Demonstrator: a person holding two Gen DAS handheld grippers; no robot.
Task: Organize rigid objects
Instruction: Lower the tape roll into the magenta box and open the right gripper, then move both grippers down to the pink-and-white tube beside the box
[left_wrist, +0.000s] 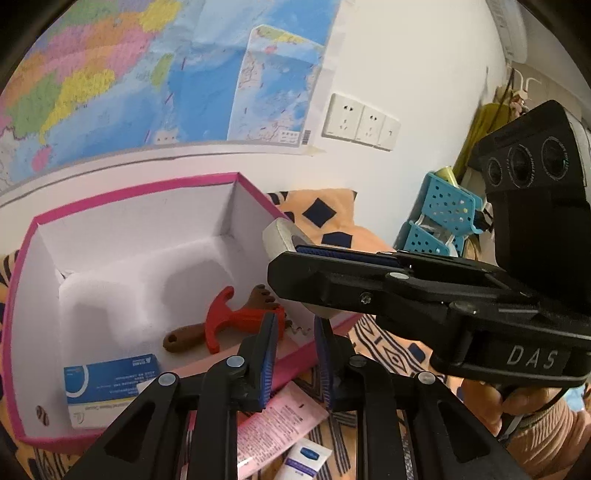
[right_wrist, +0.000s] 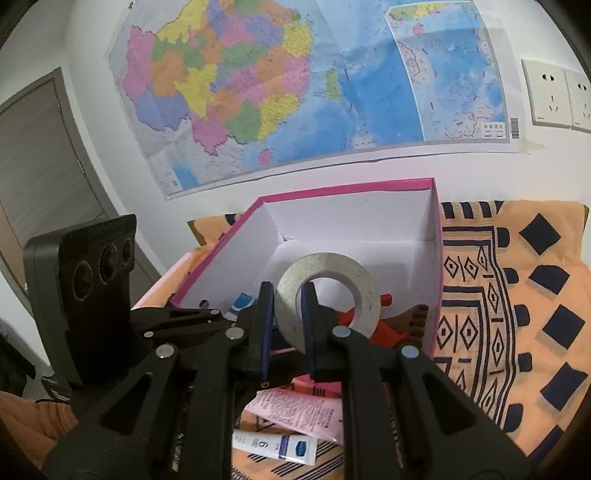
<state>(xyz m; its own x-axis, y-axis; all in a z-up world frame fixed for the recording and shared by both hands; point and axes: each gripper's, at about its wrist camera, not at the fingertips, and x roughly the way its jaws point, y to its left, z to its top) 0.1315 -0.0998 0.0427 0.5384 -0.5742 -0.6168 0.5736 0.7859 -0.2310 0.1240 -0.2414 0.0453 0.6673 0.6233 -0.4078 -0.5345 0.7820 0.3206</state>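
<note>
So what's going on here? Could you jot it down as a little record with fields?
Held: roll of tape, pinched through its ring wall by the right hand-held gripper
Left hand-held gripper: shut, holding nothing
Box: pink box, open
Inside box: red tool, brown handle, blue-and-white carton
Outside box: pink tube, white tube on the patterned cloth

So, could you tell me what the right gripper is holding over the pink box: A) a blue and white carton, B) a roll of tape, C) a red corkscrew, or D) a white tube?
B: the right gripper is clamped on the roll of tape's ring wall above the pink box.
</note>
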